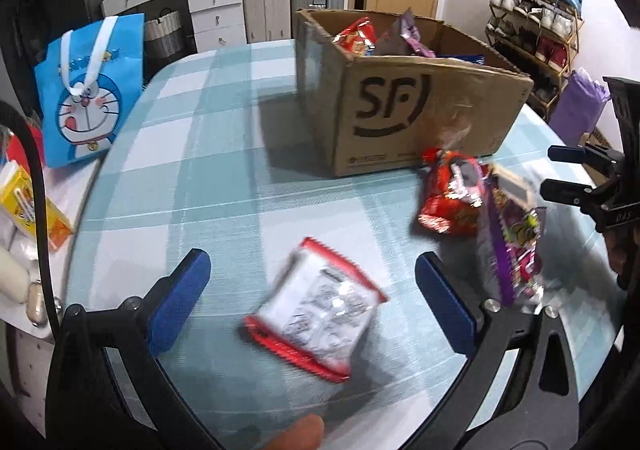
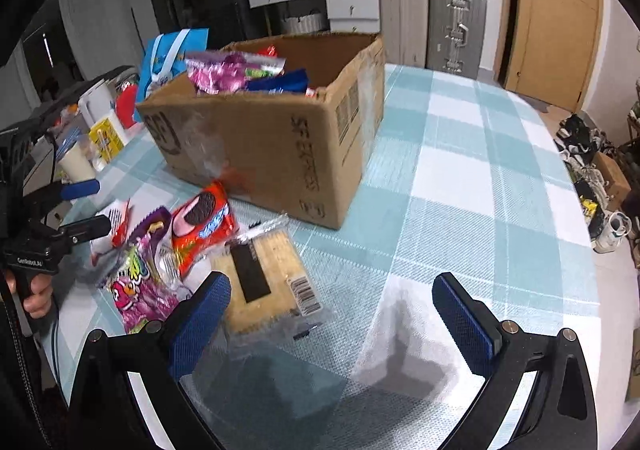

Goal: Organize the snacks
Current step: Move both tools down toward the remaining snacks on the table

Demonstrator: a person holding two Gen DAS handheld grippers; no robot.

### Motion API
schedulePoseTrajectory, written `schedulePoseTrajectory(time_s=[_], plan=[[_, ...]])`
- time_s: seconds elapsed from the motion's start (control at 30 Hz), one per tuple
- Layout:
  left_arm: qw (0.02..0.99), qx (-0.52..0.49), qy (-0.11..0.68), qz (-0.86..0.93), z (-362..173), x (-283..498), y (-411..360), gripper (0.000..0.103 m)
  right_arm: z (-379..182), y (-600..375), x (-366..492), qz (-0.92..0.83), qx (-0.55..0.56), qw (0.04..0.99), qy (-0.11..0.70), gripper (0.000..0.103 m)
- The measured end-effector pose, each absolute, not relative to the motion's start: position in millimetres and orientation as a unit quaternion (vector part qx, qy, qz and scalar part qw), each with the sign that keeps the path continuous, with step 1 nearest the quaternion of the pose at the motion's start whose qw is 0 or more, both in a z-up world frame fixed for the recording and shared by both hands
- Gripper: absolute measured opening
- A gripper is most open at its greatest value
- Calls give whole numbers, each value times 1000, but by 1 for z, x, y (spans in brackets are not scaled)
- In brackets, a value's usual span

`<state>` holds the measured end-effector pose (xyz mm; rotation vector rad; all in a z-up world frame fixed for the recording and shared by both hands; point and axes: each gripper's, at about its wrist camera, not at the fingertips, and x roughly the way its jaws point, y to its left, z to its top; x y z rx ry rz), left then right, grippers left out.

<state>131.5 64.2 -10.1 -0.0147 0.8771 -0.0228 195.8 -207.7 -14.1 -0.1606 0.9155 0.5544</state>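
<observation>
Blue pads on your left gripper [image 1: 312,290] stand wide apart, a red-edged packet [image 1: 314,310] lying on the table between them. Your right gripper [image 2: 332,314] also gapes, empty, a cracker pack [image 2: 268,274] just beside its left finger; cardboard box [image 2: 272,145] beyond.

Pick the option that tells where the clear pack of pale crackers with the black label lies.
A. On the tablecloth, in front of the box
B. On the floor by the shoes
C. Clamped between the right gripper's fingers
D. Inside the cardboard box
A: in the right wrist view the cracker pack lies flat on the checked tablecloth, outside the cardboard box, and the right gripper is open and holds nothing.
</observation>
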Motion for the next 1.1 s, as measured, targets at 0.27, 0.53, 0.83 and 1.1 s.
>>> schedulePoseTrajectory(time_s=[0.27, 0.53, 0.83, 1.1], plan=[[894, -11, 447, -31, -20, 130, 79, 102, -27, -203, 196, 285, -87, 838, 457, 103], [887, -8, 461, -31, -32, 132, 80, 102, -39, -184, 190, 287, -119, 830, 464, 103], [883, -1, 469, -31, -37, 134, 78, 102, -47, -167, 191, 251, -128, 841, 461, 103], [880, 5, 474, -33, -40, 134, 76, 102, -46, -164, 192, 246, -125, 848, 453, 96]])
